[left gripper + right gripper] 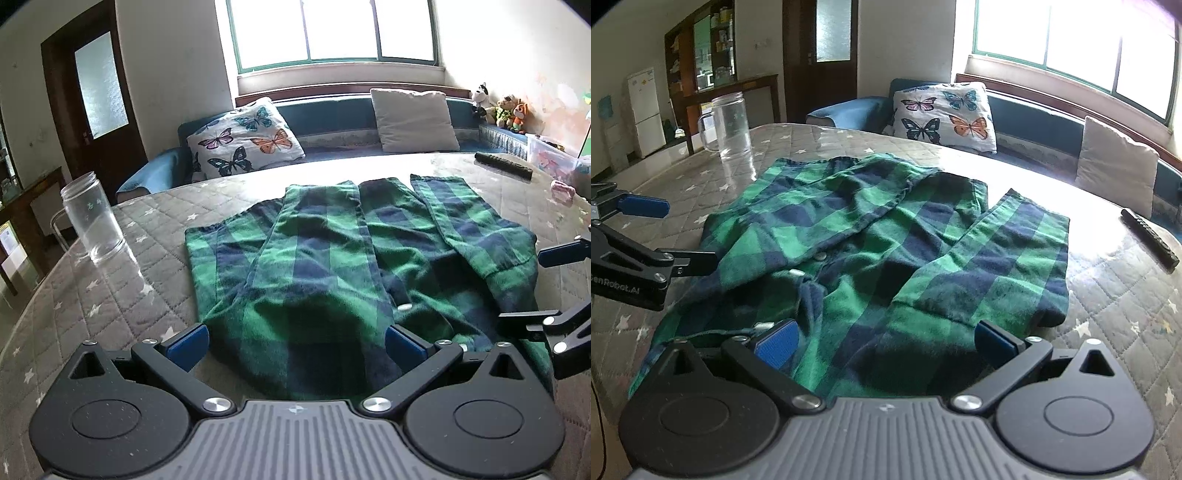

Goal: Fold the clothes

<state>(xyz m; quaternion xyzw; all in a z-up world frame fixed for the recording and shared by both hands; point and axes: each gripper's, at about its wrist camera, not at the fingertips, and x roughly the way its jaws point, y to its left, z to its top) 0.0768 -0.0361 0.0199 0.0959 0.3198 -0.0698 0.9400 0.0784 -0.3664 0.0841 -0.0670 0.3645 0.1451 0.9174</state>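
A green and navy plaid shirt (332, 258) lies on the quilted table with both sleeves folded in over its body; it also shows in the right wrist view (886, 240). My left gripper (295, 341) is open, its blue pads spread on either side of the shirt's near edge, holding nothing. My right gripper (884, 341) is open over the shirt's near edge, also empty. The right gripper shows at the right edge of the left wrist view (554, 288), and the left gripper shows at the left edge of the right wrist view (646, 232).
A clear glass mug (92, 221) stands on the table at the left, also in the right wrist view (729, 125). A black remote (504, 164) lies far right. A butterfly pillow (243, 136) and a grey pillow (413, 120) sit on the blue sofa behind the grey quilted table cover (110, 295).
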